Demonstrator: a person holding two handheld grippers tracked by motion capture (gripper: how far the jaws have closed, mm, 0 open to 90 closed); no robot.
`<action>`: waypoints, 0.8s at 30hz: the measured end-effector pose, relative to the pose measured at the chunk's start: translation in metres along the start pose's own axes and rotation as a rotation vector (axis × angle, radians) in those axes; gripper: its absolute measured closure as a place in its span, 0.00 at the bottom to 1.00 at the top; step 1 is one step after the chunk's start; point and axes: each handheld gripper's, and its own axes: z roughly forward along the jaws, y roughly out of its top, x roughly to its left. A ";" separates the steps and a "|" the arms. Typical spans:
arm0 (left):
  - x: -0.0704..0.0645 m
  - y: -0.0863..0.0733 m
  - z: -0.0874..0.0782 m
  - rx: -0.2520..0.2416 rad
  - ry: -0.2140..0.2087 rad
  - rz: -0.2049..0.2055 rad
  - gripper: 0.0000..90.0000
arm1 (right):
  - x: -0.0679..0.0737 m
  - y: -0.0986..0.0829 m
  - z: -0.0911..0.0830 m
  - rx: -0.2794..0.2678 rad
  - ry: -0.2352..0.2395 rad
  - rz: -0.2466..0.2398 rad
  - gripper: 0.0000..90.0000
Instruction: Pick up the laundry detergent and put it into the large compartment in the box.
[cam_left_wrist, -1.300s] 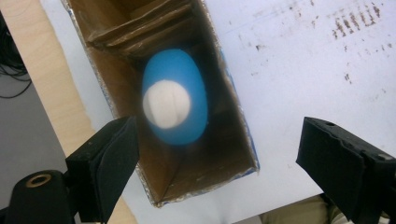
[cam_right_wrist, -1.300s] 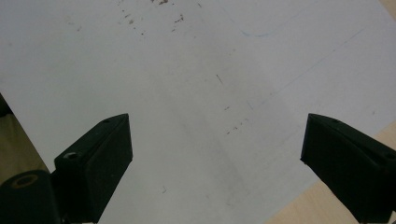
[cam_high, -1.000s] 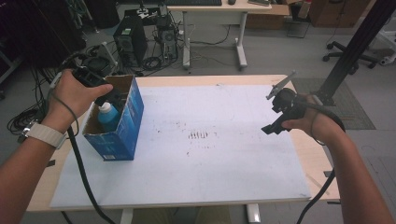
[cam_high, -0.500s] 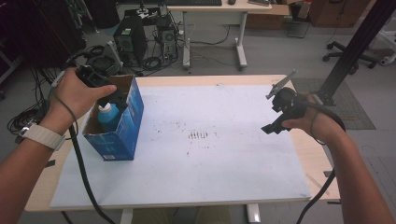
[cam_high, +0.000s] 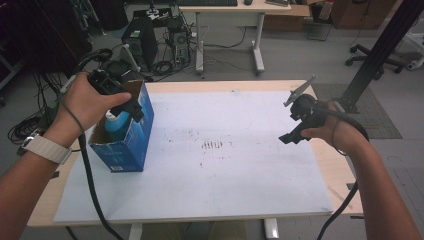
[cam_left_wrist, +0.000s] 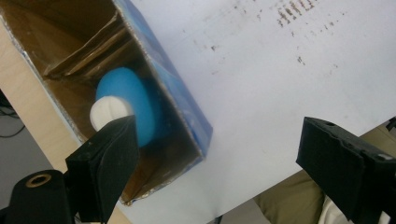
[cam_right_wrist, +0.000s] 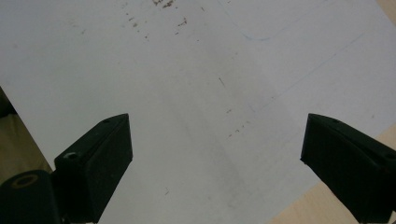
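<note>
Blue bottle (cam_high: 118, 125) unmoved in box (cam_high: 131, 145)

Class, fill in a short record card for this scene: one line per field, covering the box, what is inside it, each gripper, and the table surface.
box: blue cardboard box, open at the top, upright at the table's left side
contents: blue bottle with a white cap, standing in the box
left gripper: open, held over the box
right gripper: open, holding nothing, over the right side of the sheet
table surface: white sheet with dark smudges near the middle
</note>
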 end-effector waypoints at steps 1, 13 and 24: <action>-0.001 0.000 0.000 -0.001 -0.002 0.004 0.15 | 0.000 0.000 0.000 0.000 -0.001 0.001 0.10; -0.015 0.002 -0.002 -0.010 -0.031 0.072 0.15 | 0.001 0.001 -0.001 -0.003 -0.001 -0.002 0.10; -0.033 0.005 0.000 -0.022 -0.066 0.156 0.14 | 0.001 0.006 0.000 -0.002 0.003 -0.010 0.10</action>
